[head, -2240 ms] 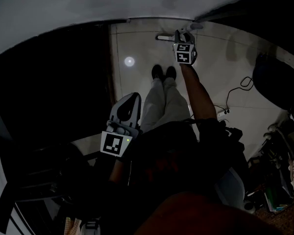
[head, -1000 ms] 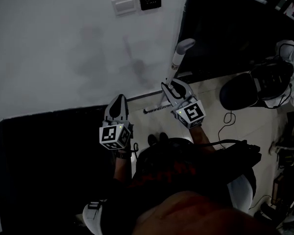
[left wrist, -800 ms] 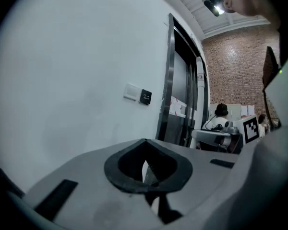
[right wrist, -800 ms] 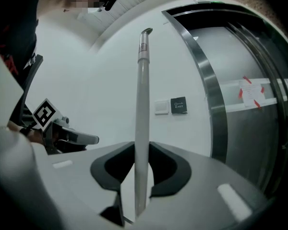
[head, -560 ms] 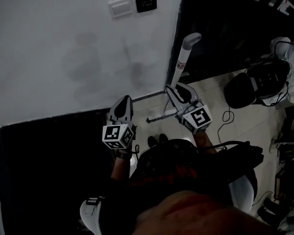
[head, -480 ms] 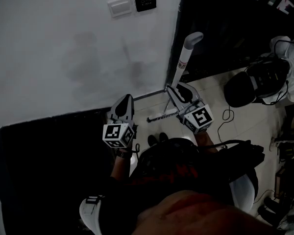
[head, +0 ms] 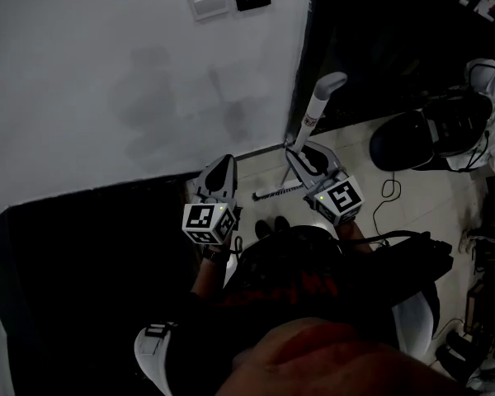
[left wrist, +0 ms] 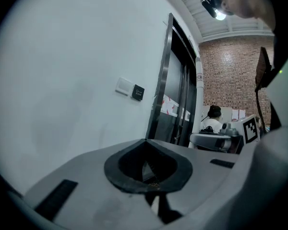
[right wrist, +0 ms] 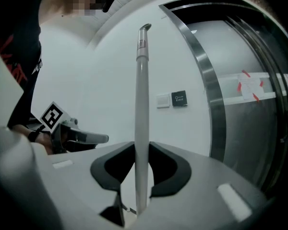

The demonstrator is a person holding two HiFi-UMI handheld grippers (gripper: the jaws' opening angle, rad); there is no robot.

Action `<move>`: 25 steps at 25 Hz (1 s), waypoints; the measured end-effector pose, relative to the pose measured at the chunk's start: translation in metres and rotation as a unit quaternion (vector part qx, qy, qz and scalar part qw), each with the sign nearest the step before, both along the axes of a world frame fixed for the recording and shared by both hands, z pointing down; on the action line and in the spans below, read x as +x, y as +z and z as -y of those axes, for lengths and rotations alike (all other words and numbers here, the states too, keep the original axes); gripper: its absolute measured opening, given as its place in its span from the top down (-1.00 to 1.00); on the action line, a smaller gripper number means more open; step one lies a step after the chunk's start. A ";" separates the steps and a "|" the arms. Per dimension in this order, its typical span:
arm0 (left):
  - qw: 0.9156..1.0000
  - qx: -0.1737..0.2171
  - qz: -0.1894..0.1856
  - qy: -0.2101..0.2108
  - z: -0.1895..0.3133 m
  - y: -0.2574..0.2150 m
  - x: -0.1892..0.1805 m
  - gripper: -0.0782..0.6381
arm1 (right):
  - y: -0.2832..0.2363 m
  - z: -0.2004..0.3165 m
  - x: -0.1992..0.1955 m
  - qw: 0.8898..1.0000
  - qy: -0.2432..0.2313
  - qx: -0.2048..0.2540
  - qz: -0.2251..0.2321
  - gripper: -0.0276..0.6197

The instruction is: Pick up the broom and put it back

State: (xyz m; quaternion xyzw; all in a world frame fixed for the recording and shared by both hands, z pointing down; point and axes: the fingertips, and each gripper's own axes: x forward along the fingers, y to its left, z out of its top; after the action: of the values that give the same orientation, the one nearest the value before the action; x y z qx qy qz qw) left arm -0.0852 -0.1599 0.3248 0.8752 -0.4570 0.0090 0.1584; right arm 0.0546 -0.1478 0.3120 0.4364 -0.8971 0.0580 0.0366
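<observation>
head view: steeply down | gripper views: level, sharing wall

broom shaft partly behind right gripper, bristles dim

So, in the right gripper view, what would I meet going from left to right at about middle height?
left gripper → broom handle → white wall switch → black sign → metal door frame
</observation>
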 end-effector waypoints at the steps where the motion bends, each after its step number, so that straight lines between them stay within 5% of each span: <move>1: 1.000 -0.005 -0.007 -0.003 -0.002 0.005 -0.006 0.77 | 0.012 -0.001 -0.007 1.000 0.001 -0.017 -0.006 0.64; 4: 0.999 -0.024 -0.010 -0.030 -0.029 0.024 -0.022 0.77 | 0.063 -0.023 -0.020 0.995 -0.009 -0.088 -0.038 0.64; 11: 0.992 -0.044 0.001 -0.117 -0.047 0.068 -0.038 0.77 | 0.235 -0.017 -0.018 0.981 -0.037 -0.158 -0.109 0.64; 19: 0.970 -0.121 0.047 -0.203 -0.094 0.132 -0.092 0.77 | 0.434 0.000 -0.027 0.945 -0.062 -0.259 -0.192 0.64; 25: 0.946 -0.181 0.074 -0.258 -0.111 0.172 -0.109 0.77 | 0.556 0.030 -0.029 0.911 -0.104 -0.300 -0.265 0.64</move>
State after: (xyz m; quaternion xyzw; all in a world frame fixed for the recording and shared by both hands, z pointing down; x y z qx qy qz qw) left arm -0.1944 -0.0487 0.4964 0.6808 -0.6685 0.1153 0.2763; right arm 0.0260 -0.1777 0.8679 0.3089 -0.8350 0.2025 0.4078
